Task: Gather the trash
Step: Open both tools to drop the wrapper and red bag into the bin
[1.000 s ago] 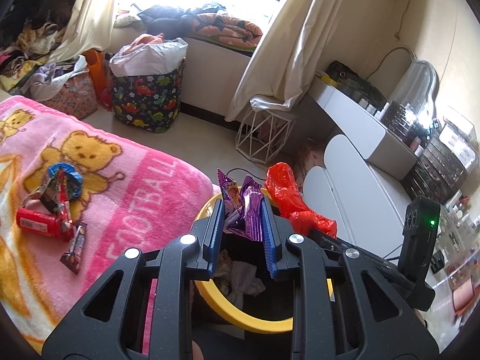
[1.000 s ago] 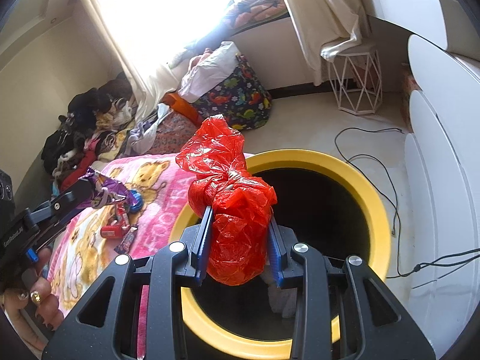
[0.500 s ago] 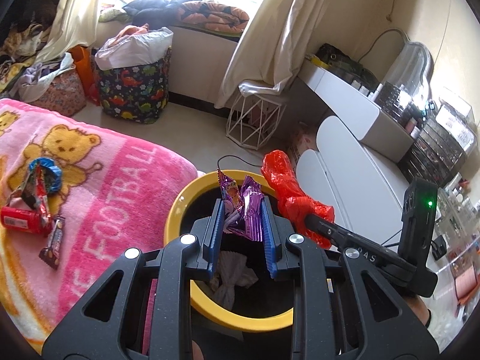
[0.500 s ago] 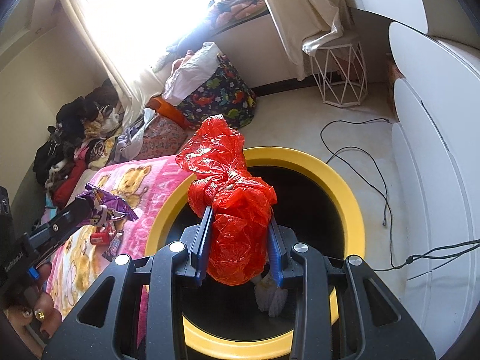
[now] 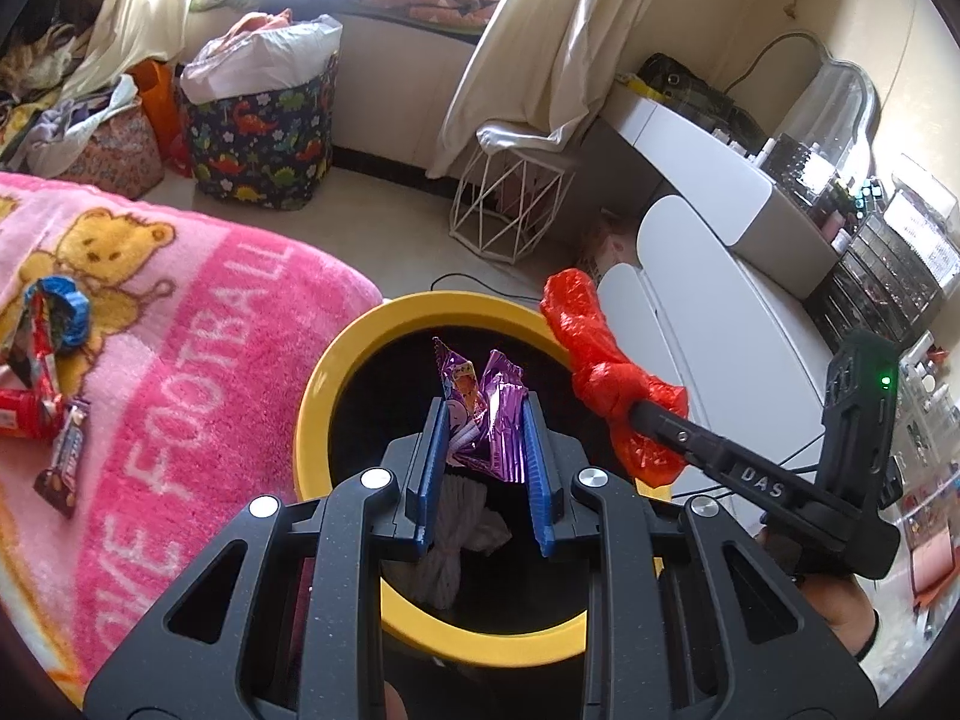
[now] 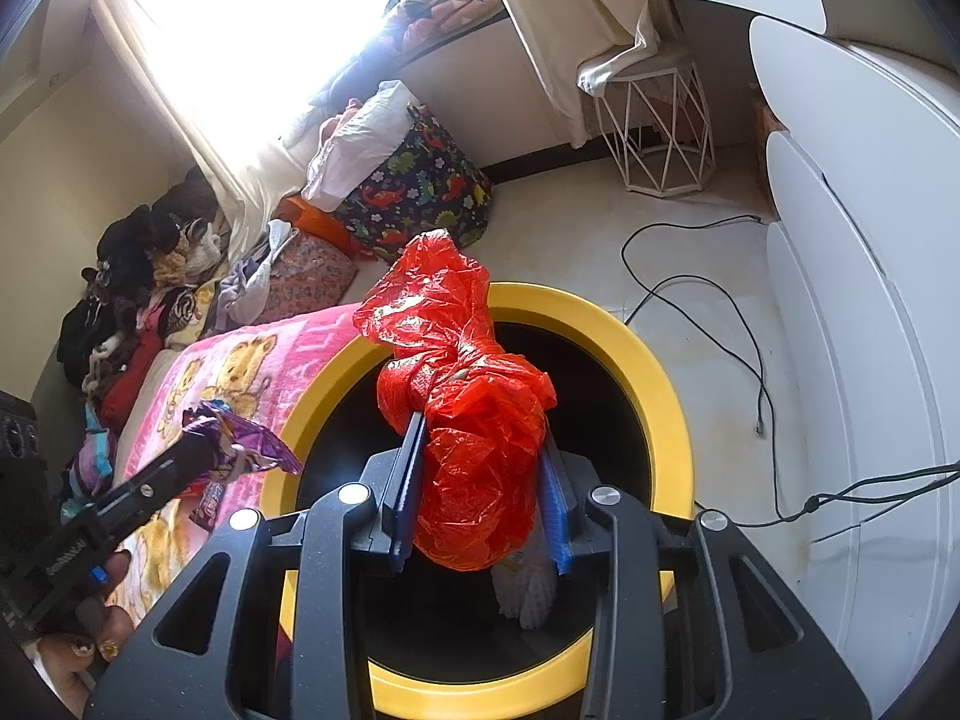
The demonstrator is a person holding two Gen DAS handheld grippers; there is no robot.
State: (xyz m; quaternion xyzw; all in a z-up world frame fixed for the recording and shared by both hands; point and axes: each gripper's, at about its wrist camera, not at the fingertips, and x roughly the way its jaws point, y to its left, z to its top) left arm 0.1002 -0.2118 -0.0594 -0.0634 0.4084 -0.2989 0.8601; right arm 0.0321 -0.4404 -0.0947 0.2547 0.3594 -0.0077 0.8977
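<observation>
A yellow-rimmed bin [image 5: 312, 420] with a black inside stands beside the bed. My left gripper [image 5: 485, 414] hangs over its mouth with a crumpled purple wrapper [image 5: 480, 396] between the blue pads. The jaws are opening, and the wrapper still touches both pads. My right gripper [image 6: 483, 450] is shut on a knotted red plastic bag [image 6: 468, 396] above the bin rim [image 6: 660, 408]. In the left wrist view the red bag [image 5: 600, 372] sits over the bin's right rim. The right wrist view shows the left gripper [image 6: 198, 450] with the purple wrapper [image 6: 246, 438] at the bin's left rim.
White tissue [image 5: 444, 546] lies inside the bin. Several wrappers [image 5: 48, 396] lie on the pink bear blanket [image 5: 180, 330] to the left. A dinosaur-print basket [image 5: 264, 138] and a white wire stool [image 5: 510, 204] stand by the window. White cabinets [image 6: 840, 312] and a black cable [image 6: 720, 300] are on the right.
Both grippers have come down and in over the bin, whose mouth now fills more of each view. The left pads stand slightly wider around the purple wrapper.
</observation>
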